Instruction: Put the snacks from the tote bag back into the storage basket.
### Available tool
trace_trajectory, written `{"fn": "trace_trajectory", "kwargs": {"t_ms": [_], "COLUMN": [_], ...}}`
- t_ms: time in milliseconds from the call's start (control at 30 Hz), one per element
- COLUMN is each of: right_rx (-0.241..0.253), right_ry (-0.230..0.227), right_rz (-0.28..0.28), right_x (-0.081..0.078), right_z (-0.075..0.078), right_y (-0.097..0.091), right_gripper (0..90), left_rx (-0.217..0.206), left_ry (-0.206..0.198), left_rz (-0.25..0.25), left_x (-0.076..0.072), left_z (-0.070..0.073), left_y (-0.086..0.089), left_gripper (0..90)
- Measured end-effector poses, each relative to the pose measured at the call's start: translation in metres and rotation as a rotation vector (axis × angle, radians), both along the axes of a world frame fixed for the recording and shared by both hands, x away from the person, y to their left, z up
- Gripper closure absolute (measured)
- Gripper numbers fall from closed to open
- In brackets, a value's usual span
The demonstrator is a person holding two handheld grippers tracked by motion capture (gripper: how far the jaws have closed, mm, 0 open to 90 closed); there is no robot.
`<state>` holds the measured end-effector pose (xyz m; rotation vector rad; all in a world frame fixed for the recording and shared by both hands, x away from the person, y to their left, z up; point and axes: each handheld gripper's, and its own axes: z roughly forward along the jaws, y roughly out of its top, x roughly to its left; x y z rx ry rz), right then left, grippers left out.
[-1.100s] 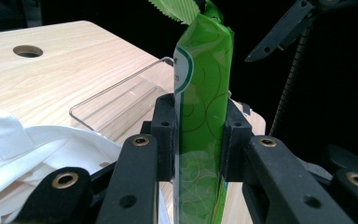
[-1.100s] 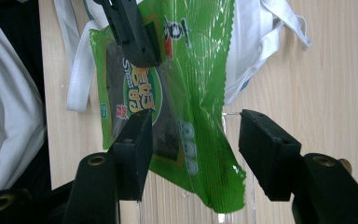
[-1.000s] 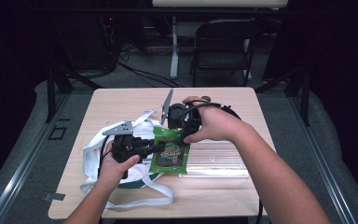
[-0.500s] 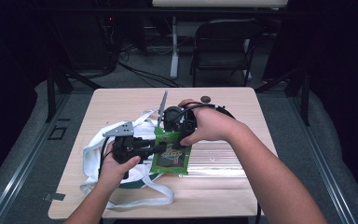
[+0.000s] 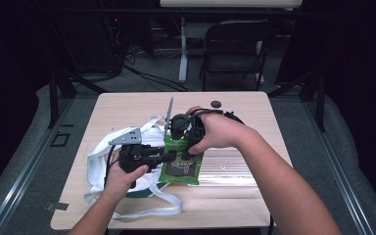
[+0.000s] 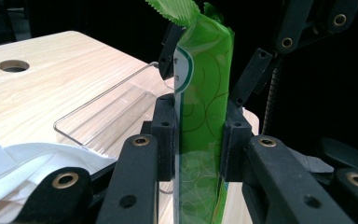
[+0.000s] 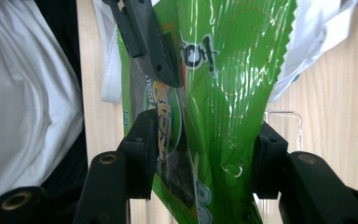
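Observation:
A green snack bag (image 5: 180,167) is lifted at its near end over the wooden table (image 5: 127,105). My left gripper (image 5: 168,157) comes in from the left and is shut on the bag, whose green film (image 6: 200,116) is pinched flat between the pads. From above, my right gripper (image 5: 181,143) reaches onto the bag's far end. Its jaws have just been closing, and the bag (image 7: 214,93) now fills the gap between them, with both pads touching it. The left gripper's dark jaw crosses the top of the right gripper view.
A white cloth bag (image 5: 98,161) with long straps lies at the table's left, under my left hand. A clear plastic tray (image 5: 235,166) sits to the right of the snack bag. A small dark disc (image 5: 216,104) rests near the far edge. A chair (image 5: 235,44) stands beyond the table.
My right hand has shifted slightly left and down onto the far end of the green bag. The left hand and the bag have stayed put.

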<state>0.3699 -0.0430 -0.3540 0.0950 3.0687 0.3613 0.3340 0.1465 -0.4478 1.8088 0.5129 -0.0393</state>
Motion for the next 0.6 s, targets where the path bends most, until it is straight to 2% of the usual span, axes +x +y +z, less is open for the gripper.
{"fn": "trace_trajectory", "kwargs": {"t_ms": [200, 467, 600], "right_rx": [0.004, 0.011, 0.012], "right_ry": [0.022, 0.069, 0.076], "right_rz": [-0.004, -0.010, -0.011], "right_x": [0.0018, 0.0056, 0.0056], "right_z": [-0.0001, 0.0021, 0.0020], "right_y": [-0.0014, -0.0043, -0.0047], "right_gripper": [56.8, 67.6, 69.4], "left_rx": [-0.001, -0.006, -0.004], "left_ry": [-0.002, -0.015, -0.020], "left_rz": [-0.001, -0.008, -0.011], "left_x": [-0.0003, -0.0016, -0.0023], "left_z": [-0.0003, 0.0003, 0.0002], "left_y": [-0.0006, -0.0017, -0.0026], "left_gripper": [72.8, 72.8, 72.8]}}
